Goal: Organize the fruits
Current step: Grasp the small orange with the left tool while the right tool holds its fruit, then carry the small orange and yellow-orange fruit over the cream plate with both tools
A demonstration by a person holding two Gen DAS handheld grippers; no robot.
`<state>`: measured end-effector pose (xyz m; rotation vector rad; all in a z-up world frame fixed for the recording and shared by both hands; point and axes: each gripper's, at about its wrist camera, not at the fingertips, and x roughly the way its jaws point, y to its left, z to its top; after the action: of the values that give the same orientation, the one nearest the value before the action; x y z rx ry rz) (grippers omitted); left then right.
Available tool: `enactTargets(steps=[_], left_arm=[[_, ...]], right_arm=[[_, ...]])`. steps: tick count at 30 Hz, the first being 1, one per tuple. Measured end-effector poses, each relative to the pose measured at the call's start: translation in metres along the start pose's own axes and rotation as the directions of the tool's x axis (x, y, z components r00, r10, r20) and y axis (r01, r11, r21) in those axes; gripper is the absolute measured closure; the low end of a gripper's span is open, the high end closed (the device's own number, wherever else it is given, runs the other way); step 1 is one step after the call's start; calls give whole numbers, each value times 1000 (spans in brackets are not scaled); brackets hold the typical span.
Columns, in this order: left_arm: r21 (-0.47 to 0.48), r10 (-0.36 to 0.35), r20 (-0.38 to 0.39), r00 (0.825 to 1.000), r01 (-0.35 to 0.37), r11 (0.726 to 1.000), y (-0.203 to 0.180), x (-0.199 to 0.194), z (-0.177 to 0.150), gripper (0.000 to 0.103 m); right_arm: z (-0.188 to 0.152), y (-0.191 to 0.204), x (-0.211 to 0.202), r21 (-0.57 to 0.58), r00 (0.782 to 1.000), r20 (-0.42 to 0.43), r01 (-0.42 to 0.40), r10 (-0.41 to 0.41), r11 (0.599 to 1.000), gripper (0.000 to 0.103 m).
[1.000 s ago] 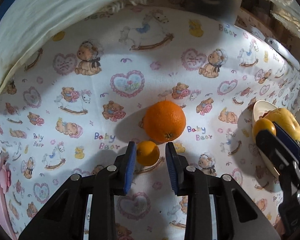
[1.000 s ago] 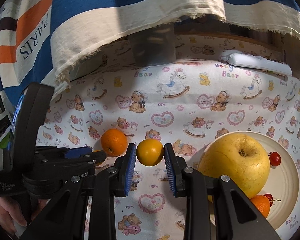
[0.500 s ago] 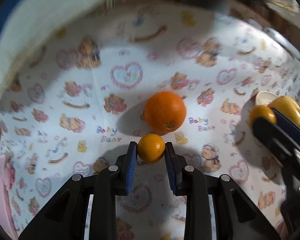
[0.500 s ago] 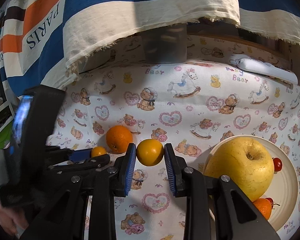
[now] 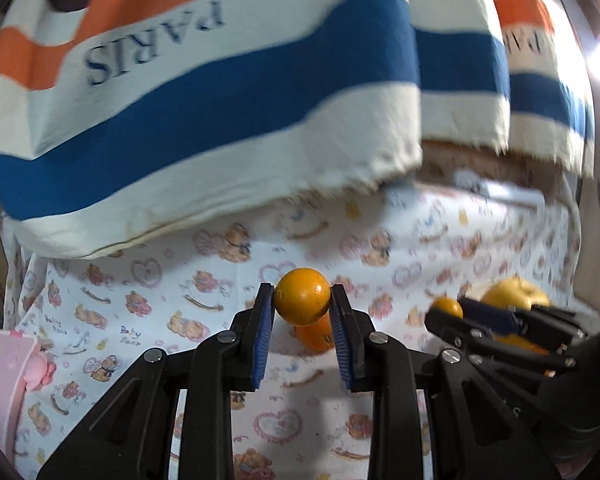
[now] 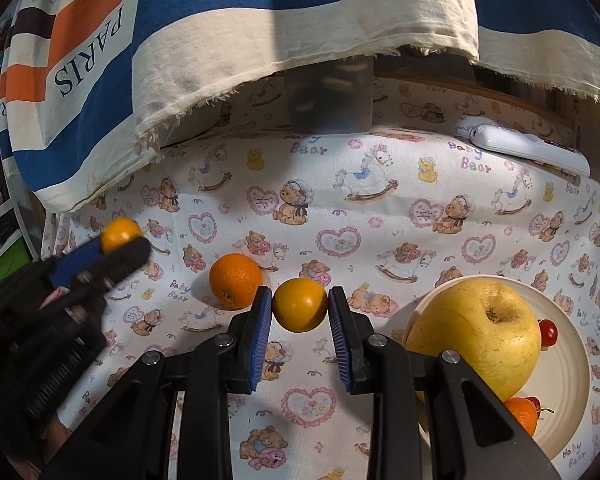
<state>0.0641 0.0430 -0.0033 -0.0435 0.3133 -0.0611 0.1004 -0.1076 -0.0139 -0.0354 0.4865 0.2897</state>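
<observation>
- A large yellow apple is seen on the plate, right of the right hand-held gripper.
- A mid-sized orange is left on the worktop.
- A small orange is clamped by the right hand-held gripper.
- Another small citrus is clamped, raised, by the left hand-held gripper.
</observation>
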Motion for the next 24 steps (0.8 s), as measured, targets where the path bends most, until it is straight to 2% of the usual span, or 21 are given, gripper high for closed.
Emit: enactTargets(steps=[3, 8, 13, 22, 24], left_arm=[[-7, -20, 25, 999, 20, 1000, 2, -1, 2, 76], [76, -62, 53, 997, 58, 995, -18, -9, -2, 76], [44, -25, 47, 999, 23, 999, -12, -7, -1, 76], [63, -60, 55, 997, 56, 996, -16, -8, -2, 76], [67, -62, 58, 996, 58, 996, -17, -9, -3, 76]], right_arm=[[0, 1, 0, -7, 1000, 2, 6, -6, 1000, 73], [-1, 6, -1, -37, 1000, 16, 24, -23, 999, 73], [0, 12, -6, -63, 999, 42, 34, -31, 997, 73], [1, 4, -8, -22, 999, 40, 12, -11, 1000, 73], [4, 2, -7, -32, 999, 32, 37, -36, 999, 73]])
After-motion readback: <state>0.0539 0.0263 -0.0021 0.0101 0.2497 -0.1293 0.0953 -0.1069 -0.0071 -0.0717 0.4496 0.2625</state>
